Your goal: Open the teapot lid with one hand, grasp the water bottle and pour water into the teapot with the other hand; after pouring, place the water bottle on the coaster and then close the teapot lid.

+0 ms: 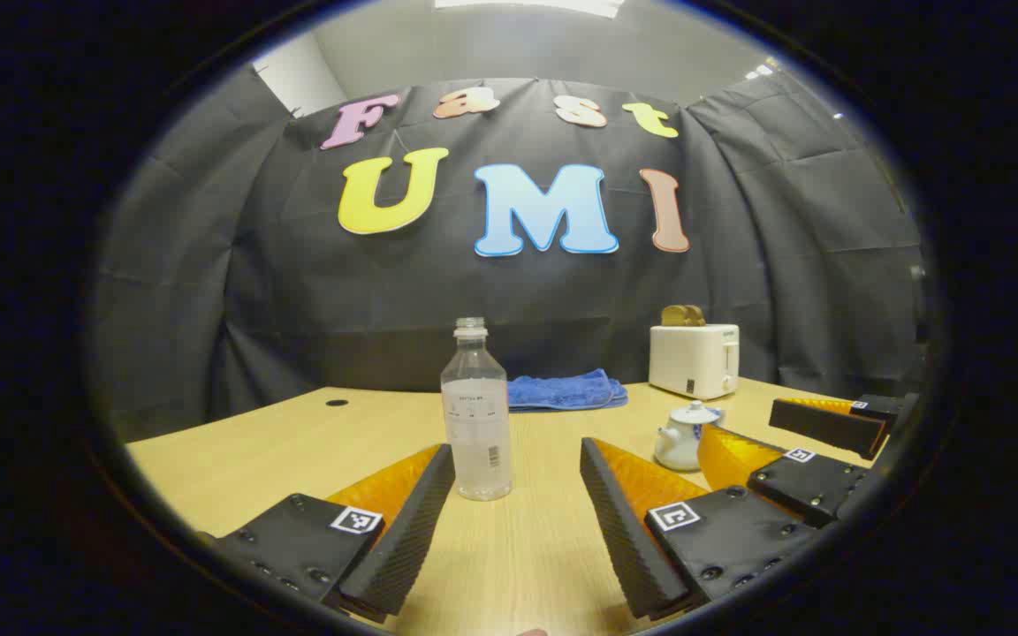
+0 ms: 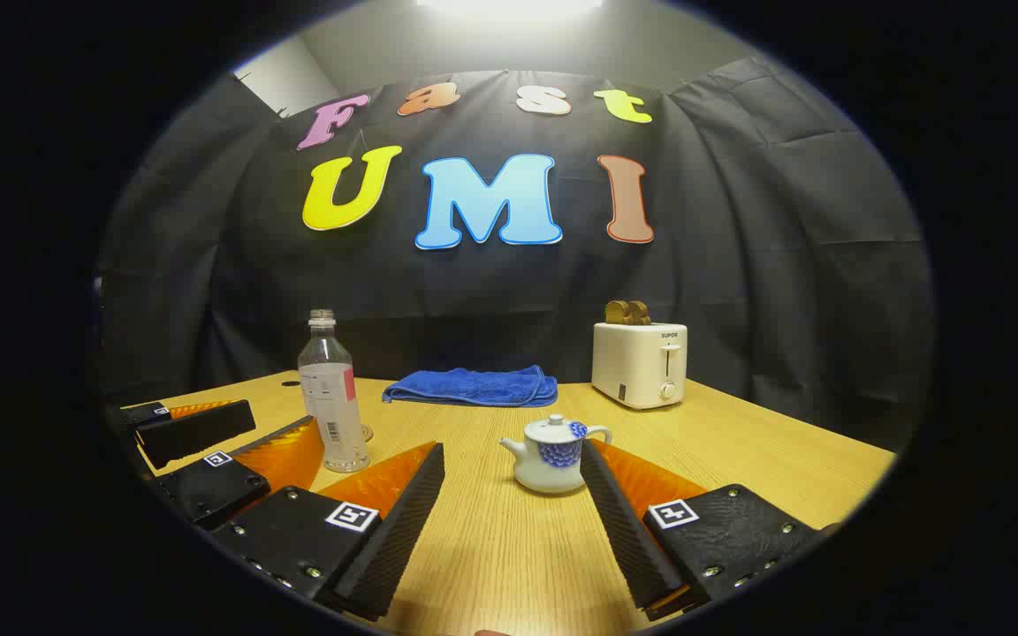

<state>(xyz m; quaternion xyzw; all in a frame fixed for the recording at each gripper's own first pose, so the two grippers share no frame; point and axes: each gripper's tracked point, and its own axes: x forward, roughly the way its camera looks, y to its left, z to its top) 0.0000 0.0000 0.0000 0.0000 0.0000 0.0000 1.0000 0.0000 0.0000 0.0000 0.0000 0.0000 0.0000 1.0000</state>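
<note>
The left gripper (image 1: 516, 459) is spread wide and holds nothing. The water bottle (image 1: 475, 415) stands upright and uncapped on the counter (image 1: 235, 450), just ahead of the gap between the fingers and apart from both. In the right gripper view, the right gripper (image 2: 513, 459) is likewise spread wide and empty. The teapot (image 2: 551, 454), lid (image 2: 551, 427) seated, stands on the counter ahead of the fingers, nearer the finger on the right-hand side of that view. A blue towel (image 2: 472, 386) lies folded near the back edge. A toaster (image 2: 640, 362) with bread in its slots stands beside the towel.
</note>
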